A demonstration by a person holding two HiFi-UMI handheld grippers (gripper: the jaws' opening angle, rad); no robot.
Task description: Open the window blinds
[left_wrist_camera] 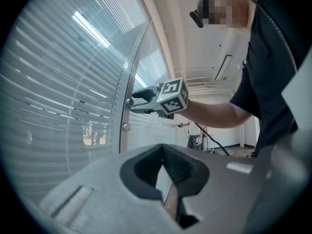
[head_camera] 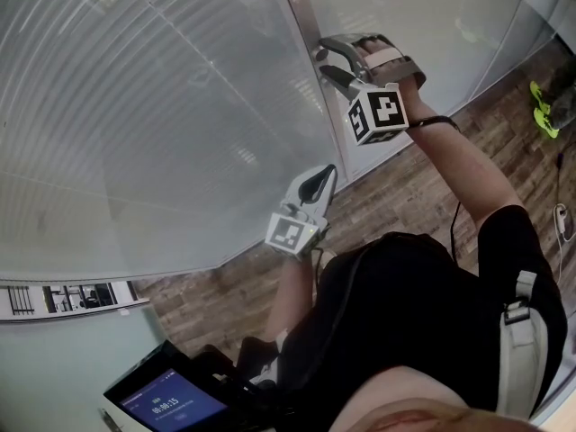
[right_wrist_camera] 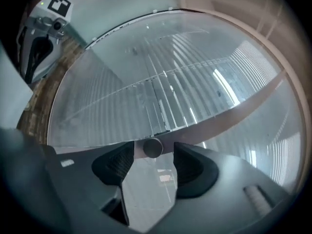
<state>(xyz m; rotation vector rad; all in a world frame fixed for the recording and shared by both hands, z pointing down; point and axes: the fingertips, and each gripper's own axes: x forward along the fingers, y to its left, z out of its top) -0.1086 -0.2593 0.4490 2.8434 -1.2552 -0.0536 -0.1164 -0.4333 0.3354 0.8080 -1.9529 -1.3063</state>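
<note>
Running level, blind slats [left_wrist_camera: 58,106], knob [right_wrist_camera: 153,147] end-on

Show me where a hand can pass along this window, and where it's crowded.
Free: the broad glass pane left of the frame post, and the wood floor below the window, beside the left gripper. Crowded: on the post, where the right gripper stands open around the knob.

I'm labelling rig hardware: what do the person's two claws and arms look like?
The left claw and right claw are grey, with dark ribbed pads and a cube of black-and-white square markers each. The person wears a black short-sleeved top.
</note>
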